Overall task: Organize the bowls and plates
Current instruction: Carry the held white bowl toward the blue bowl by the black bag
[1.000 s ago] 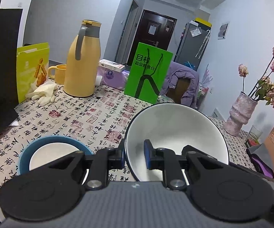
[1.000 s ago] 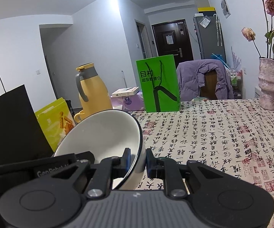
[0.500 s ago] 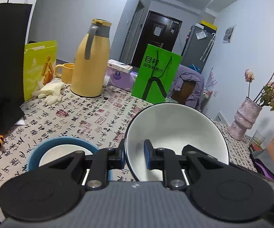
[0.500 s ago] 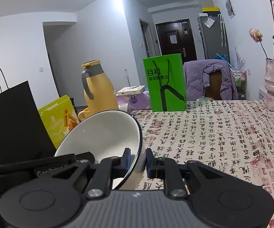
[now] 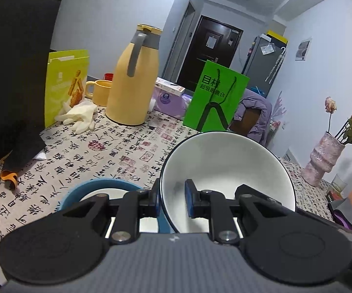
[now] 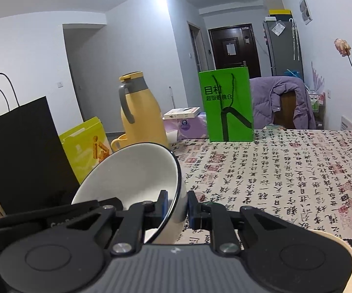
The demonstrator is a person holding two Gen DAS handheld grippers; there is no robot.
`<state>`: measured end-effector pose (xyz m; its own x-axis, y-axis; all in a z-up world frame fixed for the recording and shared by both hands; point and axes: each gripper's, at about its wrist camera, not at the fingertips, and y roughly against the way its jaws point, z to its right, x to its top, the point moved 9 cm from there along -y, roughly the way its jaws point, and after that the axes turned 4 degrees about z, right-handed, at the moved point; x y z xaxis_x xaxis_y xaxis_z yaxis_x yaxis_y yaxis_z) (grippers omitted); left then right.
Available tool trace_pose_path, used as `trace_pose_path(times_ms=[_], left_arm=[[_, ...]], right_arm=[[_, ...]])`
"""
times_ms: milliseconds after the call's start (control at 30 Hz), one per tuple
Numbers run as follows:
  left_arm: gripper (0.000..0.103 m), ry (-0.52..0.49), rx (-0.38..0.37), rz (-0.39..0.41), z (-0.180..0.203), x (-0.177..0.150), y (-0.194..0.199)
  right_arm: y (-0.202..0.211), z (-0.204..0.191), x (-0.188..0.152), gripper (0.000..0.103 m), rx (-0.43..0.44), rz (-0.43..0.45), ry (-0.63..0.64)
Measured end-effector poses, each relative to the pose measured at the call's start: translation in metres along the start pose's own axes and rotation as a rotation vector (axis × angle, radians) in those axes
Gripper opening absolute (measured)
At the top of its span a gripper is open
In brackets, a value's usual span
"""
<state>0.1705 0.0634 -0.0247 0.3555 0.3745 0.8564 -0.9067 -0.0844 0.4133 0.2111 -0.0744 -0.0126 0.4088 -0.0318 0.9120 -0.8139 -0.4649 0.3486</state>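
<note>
A white bowl [image 5: 227, 168] with a dark rim hangs tilted above the table, held from both sides. My left gripper [image 5: 172, 197] is shut on its left rim, one pad inside and one outside. My right gripper [image 6: 177, 206] is shut on the opposite rim of the same white bowl [image 6: 132, 173]. The left gripper's body shows at the lower left of the right wrist view. A blue bowl [image 5: 97, 190] with a white inside sits on the table just below and left of the held bowl. A cream dish edge [image 6: 346, 251] shows at the lower right, behind the right gripper.
On the patterned tablecloth [image 5: 117, 151] stand a yellow flask [image 5: 133, 80], a yellow mug [image 5: 100, 92], a green paper bag [image 5: 215, 100], a black bag [image 5: 10, 73] and a yellow-green bag [image 5: 63, 83]. White gloves [image 5: 78, 117] lie by the flask. A pink vase [image 5: 324, 158] stands far right.
Both grippers have carried the white bowl to the left, so the blue bowl now lies closer under the left gripper. Both grips are unchanged.
</note>
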Motion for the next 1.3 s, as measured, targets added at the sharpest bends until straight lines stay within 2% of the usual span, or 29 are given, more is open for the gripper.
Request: trace_pose_path(times_ms=[1300], left_arm=[[0.018, 0.060, 0.068, -0.021, -0.072, -0.001, -0.006]], right_arm=[[-0.043, -0.057, -0.035, 0.016, 0.062, -0.097, 0.023]])
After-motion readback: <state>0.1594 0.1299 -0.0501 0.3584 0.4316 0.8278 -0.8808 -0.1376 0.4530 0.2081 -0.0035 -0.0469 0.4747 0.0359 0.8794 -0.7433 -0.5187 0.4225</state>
